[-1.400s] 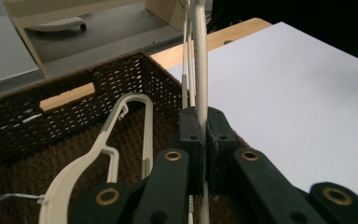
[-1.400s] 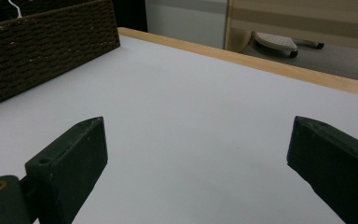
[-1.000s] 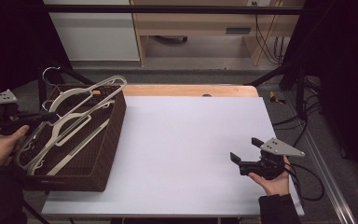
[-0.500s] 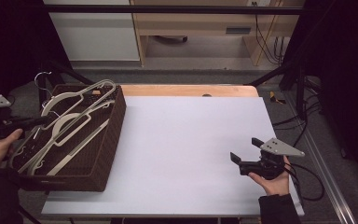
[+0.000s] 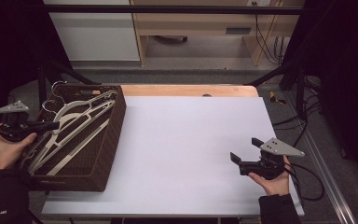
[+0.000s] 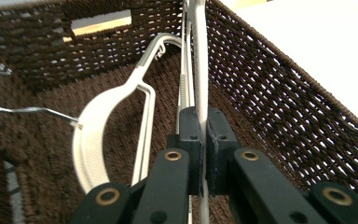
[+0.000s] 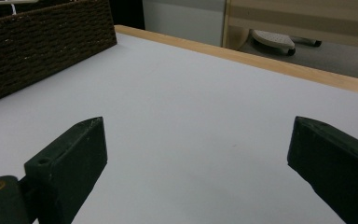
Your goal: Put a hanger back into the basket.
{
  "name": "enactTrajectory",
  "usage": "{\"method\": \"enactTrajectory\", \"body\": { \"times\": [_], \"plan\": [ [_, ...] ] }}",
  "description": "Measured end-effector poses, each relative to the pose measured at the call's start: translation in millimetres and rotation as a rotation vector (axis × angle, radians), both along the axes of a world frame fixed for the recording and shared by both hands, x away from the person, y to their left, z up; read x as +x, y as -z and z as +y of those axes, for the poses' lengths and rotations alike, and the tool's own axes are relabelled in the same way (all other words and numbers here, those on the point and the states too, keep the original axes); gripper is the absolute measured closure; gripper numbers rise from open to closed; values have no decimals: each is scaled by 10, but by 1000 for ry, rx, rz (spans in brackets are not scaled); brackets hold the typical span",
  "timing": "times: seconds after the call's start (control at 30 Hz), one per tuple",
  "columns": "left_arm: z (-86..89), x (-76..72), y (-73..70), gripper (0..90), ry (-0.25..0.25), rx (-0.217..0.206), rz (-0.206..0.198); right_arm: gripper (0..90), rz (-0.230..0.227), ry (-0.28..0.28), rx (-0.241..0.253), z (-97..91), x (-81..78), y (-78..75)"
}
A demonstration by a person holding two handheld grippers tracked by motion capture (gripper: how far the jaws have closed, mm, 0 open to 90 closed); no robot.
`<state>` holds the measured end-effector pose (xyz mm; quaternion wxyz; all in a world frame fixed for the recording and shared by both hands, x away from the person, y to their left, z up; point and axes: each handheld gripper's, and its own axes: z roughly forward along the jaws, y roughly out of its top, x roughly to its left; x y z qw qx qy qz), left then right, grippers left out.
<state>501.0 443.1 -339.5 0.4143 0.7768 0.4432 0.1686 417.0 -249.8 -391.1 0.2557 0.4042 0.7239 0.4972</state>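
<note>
High view: brown wicker basket (image 5: pixel 103 154) standing along the left edge of the white table (image 5: pixel 186 149), reaching from near the front left corner back toward the wooden strip at the far edge. Several pale hangers (image 5: pixel 77 122) lying inside, slanting from the basket's near left corner toward its far right corner, metal hooks showing at the far left corner. Left gripper (image 5: pixel 51 125) held in a hand at the basket's left wall, pointing rightward across that wall, tips among the hangers; from up here, hard to tell how the jaws stand. Right gripper (image 5: pixel 244 150) held low over the table near the front right corner, well apart from the basket, jaws spread, nothing between them.

Left gripper view: looking into the basket (image 6: pixel 279 98), woven walls on both sides and a cut-out handle hole in the far wall. Left gripper (image 6: pixel 204 120) with jaws pressed together, clamped on the thin pale bar of a hanger (image 6: pixel 200 60) running straight away from the jaws along the right wall. Another hanger (image 6: pixel 93 140) with a broad curved shoulder lying on the basket floor, left of the jaws; wire hooks (image 6: pixel 28 110) near the left wall.

Right gripper view: right gripper (image 7: pixel 196 144) with jaws wide apart over bare white table (image 7: pixel 191 93). Basket (image 7: pixel 42 42) at the far left, wooden edge strip (image 7: pixel 279 63) beyond.
</note>
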Motion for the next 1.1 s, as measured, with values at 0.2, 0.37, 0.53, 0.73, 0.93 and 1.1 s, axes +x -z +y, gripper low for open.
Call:
{"method": "enactTrajectory", "body": {
  "times": [0.2,0.37,0.53,0.73,0.93,1.1],
  "plan": [
    [-47,22,162,867,-8,2,32,51,-1,-3,-1,3,1,0],
    [-6,20,262,865,-33,-24,70,52,1,-2,0,6,1,1],
    [2,60,376,854,-75,21,168,52,3,-2,0,11,-1,1],
    [23,81,395,809,-156,77,182,52,5,-7,-1,17,0,4],
    [75,30,401,688,-244,87,143,52,3,-2,-2,13,-1,2],
    [119,-71,338,659,-285,49,81,52,4,-3,-1,17,0,4]
  ]
}}
